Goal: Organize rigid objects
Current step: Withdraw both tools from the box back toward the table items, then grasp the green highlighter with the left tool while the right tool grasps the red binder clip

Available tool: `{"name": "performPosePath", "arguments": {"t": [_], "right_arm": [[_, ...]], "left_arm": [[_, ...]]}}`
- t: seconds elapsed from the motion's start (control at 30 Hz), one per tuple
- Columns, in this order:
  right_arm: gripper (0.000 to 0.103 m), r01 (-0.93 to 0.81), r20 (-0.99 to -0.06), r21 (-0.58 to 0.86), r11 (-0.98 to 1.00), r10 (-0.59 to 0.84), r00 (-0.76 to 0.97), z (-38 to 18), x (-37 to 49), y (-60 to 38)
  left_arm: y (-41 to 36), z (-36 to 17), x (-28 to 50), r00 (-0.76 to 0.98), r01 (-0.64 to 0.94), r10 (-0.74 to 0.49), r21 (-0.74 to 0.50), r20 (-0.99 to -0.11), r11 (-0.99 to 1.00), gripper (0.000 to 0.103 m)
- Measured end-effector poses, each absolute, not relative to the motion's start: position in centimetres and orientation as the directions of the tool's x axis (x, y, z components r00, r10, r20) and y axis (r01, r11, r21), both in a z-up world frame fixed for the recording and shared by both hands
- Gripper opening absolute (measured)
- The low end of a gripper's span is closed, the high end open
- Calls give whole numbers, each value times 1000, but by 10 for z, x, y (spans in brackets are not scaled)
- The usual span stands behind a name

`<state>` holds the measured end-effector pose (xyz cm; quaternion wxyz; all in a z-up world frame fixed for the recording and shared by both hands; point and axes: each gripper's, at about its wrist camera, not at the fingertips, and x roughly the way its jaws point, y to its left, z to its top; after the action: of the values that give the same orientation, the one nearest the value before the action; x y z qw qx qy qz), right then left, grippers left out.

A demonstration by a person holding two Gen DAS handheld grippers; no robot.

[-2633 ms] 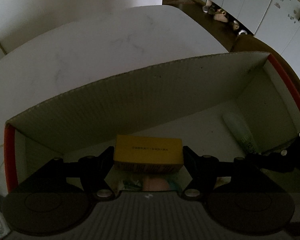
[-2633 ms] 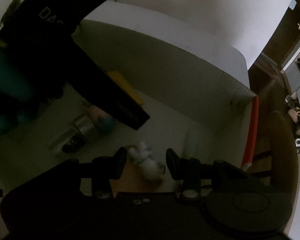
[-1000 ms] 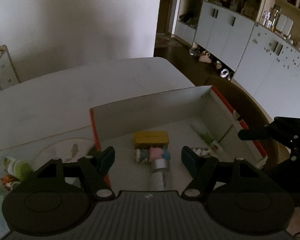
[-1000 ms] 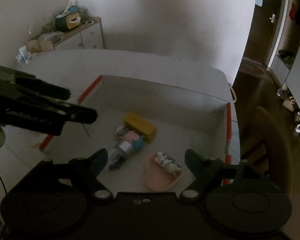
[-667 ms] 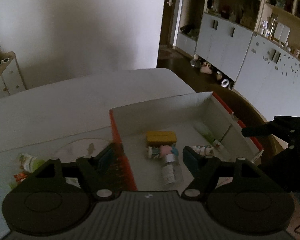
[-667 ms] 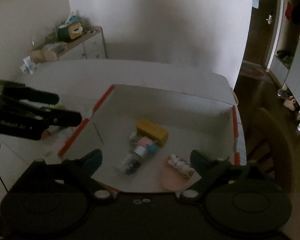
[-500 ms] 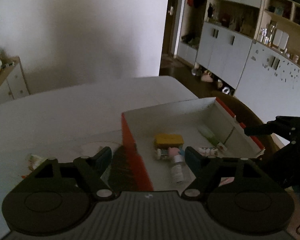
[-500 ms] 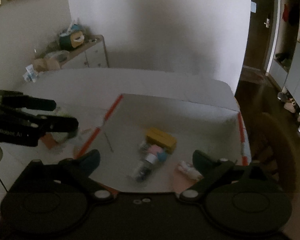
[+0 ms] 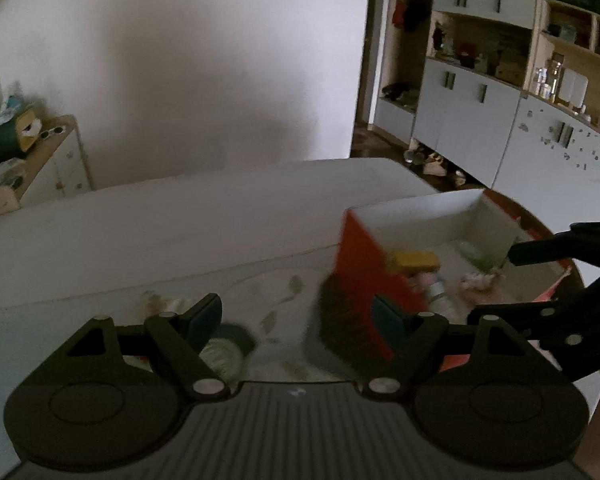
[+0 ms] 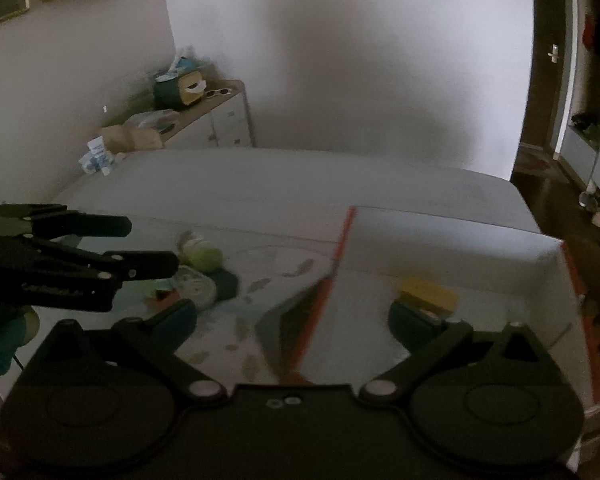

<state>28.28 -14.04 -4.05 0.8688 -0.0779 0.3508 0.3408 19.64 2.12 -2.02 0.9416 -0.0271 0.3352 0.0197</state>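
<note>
Left wrist view shows the left gripper (image 9: 296, 316) spread and empty, the right gripper (image 10: 292, 320) opening, empty; the pale round object (image 9: 220, 354) on the table (image 9: 180, 216) left of the box (image 9: 364, 280) looks light, probably stiff, best pinched across its middle.

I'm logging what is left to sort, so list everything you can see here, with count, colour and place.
Box: one, red outside, white inside, on the right part of the table.
Yellow block: one, inside the box near its left wall.
Small blurred items: several, pink, white and clear, inside the box; exact count unclear.
Green item: one, pale, in the box by its far wall.
Loose pile: a few green, white and red pieces, on the table left of the box.
Table: one, white.
Dresser: one, white with wooden top, by the wall, cluttered.
Cabinets: pale blue, right wall.
Left gripper: black, jaws open, empty.
Right gripper: black, jaws opening, empty.
</note>
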Motion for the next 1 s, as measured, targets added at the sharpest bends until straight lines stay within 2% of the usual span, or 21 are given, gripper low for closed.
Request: {"name": "performPosePath", "arguments": {"t": [0.6, 1.0], "right_arm": [[102, -672, -731, 104, 733, 515, 448, -72, 264, -42], [99, -733, -790, 78, 676, 490, 369, -99, 261, 12]], "left_arm": [[149, -83, 167, 708, -115, 83, 2, -701, 993, 82], [185, -130, 179, 652, -115, 75, 0, -755, 993, 82]]}}
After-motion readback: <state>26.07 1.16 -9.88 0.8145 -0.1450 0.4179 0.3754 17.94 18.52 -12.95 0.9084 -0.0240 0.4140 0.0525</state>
